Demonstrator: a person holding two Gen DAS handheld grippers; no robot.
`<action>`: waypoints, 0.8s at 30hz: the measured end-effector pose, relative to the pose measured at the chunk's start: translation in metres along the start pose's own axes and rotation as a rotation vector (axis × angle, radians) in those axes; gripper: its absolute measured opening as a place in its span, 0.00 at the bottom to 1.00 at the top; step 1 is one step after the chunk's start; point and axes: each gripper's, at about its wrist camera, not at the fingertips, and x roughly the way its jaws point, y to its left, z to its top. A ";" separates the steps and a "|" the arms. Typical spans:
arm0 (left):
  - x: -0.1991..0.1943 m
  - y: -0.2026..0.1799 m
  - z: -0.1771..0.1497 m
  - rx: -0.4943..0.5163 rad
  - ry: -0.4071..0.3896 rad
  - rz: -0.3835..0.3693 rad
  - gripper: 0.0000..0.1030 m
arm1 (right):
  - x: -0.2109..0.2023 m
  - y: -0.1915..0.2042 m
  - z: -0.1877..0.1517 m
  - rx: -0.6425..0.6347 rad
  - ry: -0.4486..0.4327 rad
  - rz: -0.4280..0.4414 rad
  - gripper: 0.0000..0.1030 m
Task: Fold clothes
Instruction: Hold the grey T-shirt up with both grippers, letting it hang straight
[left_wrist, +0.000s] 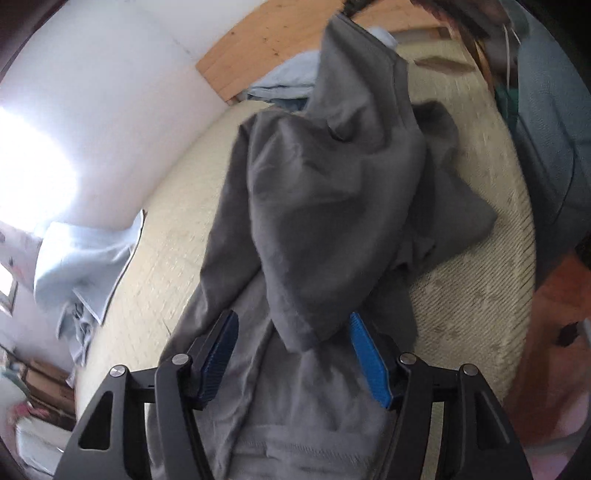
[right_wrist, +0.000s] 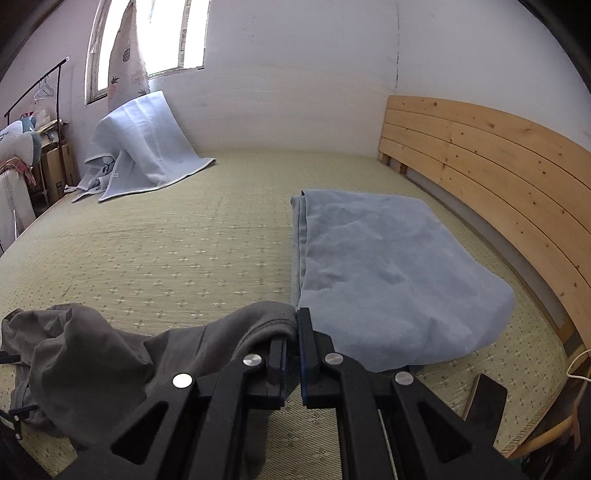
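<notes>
A dark grey garment (left_wrist: 325, 206) lies bunched on the bed mat, one end pulled up toward the top of the left wrist view. My left gripper (left_wrist: 293, 328) hangs over it with its blue-padded fingers (left_wrist: 364, 354) spread wide; a fold of grey cloth droops between them, not pinched. In the right wrist view the same grey garment (right_wrist: 122, 358) trails to the lower left, and my right gripper (right_wrist: 291, 328) is shut on its thick hemmed edge.
A folded light blue blanket (right_wrist: 388, 273) lies by the wooden headboard (right_wrist: 491, 166). A crumpled pale blue sheet (right_wrist: 144, 147) leans against the wall under the window. The woven mat (right_wrist: 166, 236) stretches between them. A clothes rack (right_wrist: 33, 92) stands at far left.
</notes>
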 end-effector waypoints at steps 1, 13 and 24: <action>0.002 -0.003 0.000 0.027 0.002 0.000 0.60 | 0.000 -0.001 0.000 0.003 -0.001 0.001 0.03; 0.016 -0.035 -0.006 0.246 -0.021 0.206 0.58 | -0.004 -0.002 0.000 0.040 -0.023 0.054 0.03; 0.001 -0.037 0.000 0.258 -0.134 0.398 0.53 | -0.005 -0.002 0.000 0.064 -0.032 0.072 0.03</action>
